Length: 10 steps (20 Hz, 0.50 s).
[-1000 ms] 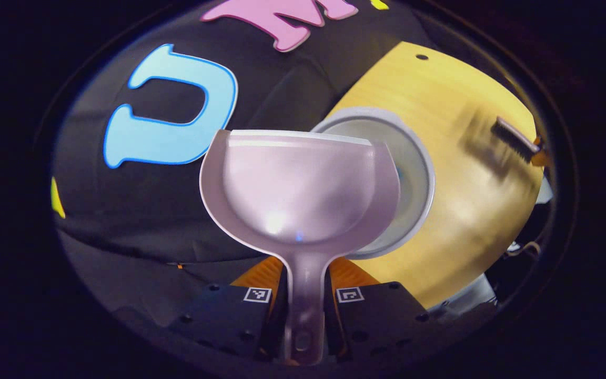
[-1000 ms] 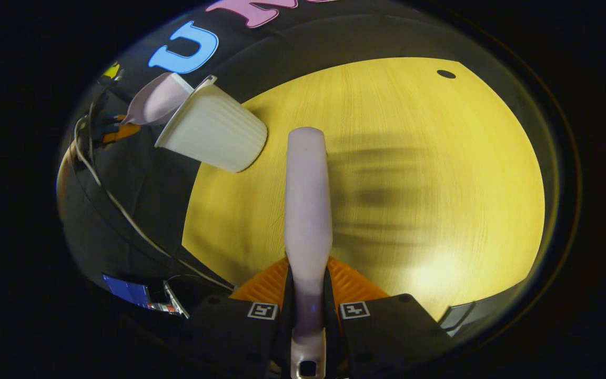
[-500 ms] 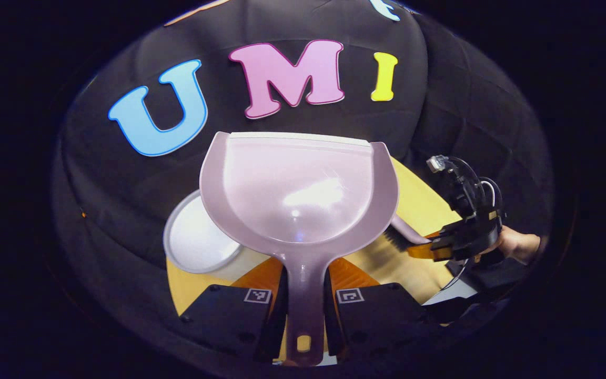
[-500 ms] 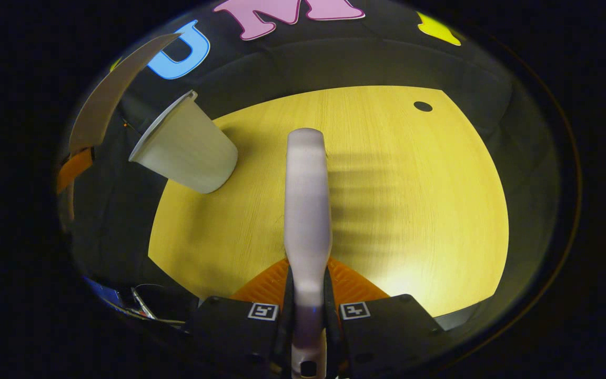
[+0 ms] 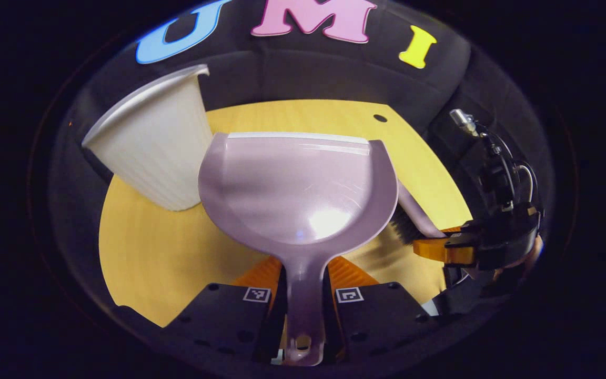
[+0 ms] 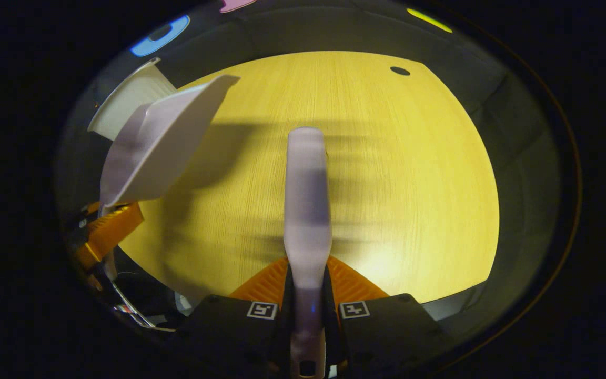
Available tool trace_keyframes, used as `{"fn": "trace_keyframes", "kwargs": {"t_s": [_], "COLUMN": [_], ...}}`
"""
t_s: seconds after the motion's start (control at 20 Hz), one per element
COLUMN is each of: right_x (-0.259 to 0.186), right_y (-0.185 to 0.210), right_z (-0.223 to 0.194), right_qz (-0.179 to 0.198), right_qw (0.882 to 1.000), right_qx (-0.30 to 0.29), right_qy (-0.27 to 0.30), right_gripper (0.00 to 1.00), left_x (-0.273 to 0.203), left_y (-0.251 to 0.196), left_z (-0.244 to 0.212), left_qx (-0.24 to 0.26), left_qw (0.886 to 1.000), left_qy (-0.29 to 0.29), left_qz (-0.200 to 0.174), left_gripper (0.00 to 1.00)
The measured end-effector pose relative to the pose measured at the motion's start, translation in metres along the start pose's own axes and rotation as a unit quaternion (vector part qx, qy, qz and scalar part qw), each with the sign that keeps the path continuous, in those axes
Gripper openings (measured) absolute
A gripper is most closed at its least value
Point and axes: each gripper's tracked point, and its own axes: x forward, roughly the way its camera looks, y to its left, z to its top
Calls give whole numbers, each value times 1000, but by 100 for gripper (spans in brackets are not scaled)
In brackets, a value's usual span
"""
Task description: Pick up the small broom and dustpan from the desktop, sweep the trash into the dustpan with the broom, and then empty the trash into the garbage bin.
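Left gripper view: my left tongs [image 5: 303,305] clamp the dustpan [image 5: 298,189] handle; bin [image 5: 150,152] lies forward-left.
Right tongs [image 6: 308,316]: gripping broom [image 6: 307,200].

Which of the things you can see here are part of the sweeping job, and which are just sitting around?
For the job:
dustpan, clamped in the left gripper
broom, clamped in the right gripper
white garbage bin

Just there:
wooden desktop
dark round hole in the desktop's far corner
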Motion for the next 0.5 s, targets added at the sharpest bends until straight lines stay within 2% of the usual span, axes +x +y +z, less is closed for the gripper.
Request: {"fn": "trace_keyframes", "kwargs": {"t_s": [0.2,0.4,0.5], "right_x": [29,36,37], "right_y": [19,38,42], "right_z": [14,17,7], "right_qz": [-13,-28,-21], "right_qw": [1000,999,1000], "right_qx": [-8,-16,4], "right_qy": [-7,-7,20], "right_gripper": [29,29,29], "left_x": [1,-3,-2], "left_y": [3,-14,-17], "left_z": [-10,-28,-29], "left_qx": [-36,-73,-78], "left_qw": [999,996,995], "left_qy": [11,54,68], "left_qz": [26,9,3], "left_gripper": [29,29,29]}}
